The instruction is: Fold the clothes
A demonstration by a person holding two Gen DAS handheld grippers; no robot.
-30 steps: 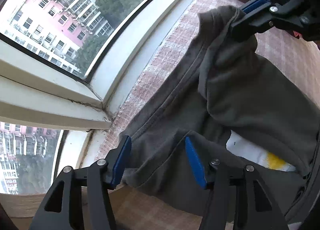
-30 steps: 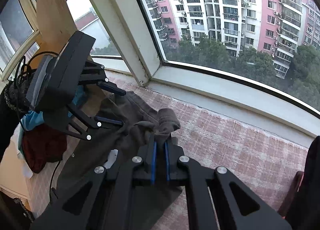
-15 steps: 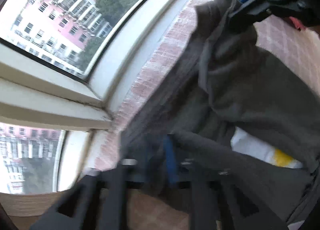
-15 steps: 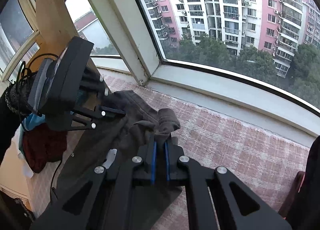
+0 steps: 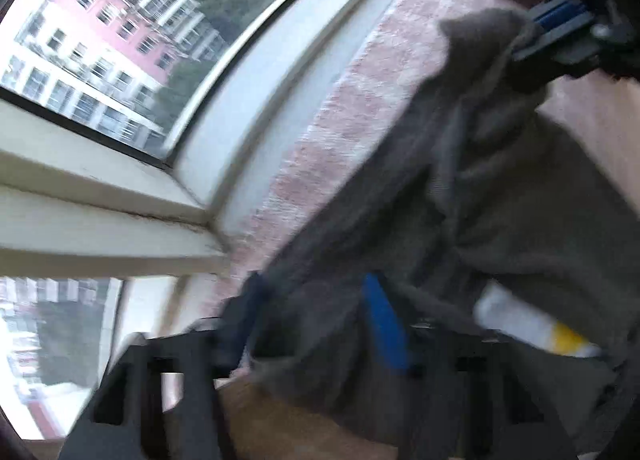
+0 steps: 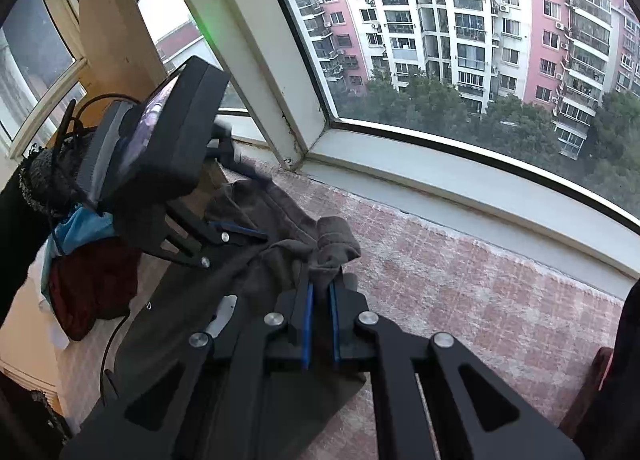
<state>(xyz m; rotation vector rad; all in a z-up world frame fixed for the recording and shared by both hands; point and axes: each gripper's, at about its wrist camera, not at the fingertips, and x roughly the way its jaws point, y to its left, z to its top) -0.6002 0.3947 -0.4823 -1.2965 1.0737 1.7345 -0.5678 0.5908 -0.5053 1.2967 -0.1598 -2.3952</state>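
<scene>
1. The grey garment (image 6: 256, 260) lies on the pink checked mat (image 6: 460, 284) by the window, bunched toward nine o'clock. The right hand-held gripper (image 6: 320, 296) is clenched on a raised corner of it.
2. The left hand-held gripper (image 5: 316, 324) has just been closing around the cloth's near edge — blur hides whether its pads bite yet. It may catch only one layer.
3. A thin pinch could slip when lifted, spoiling the fold.
4. The dark red clothes (image 6: 92, 284) at nine o'clock could snag — keep clear.
</scene>
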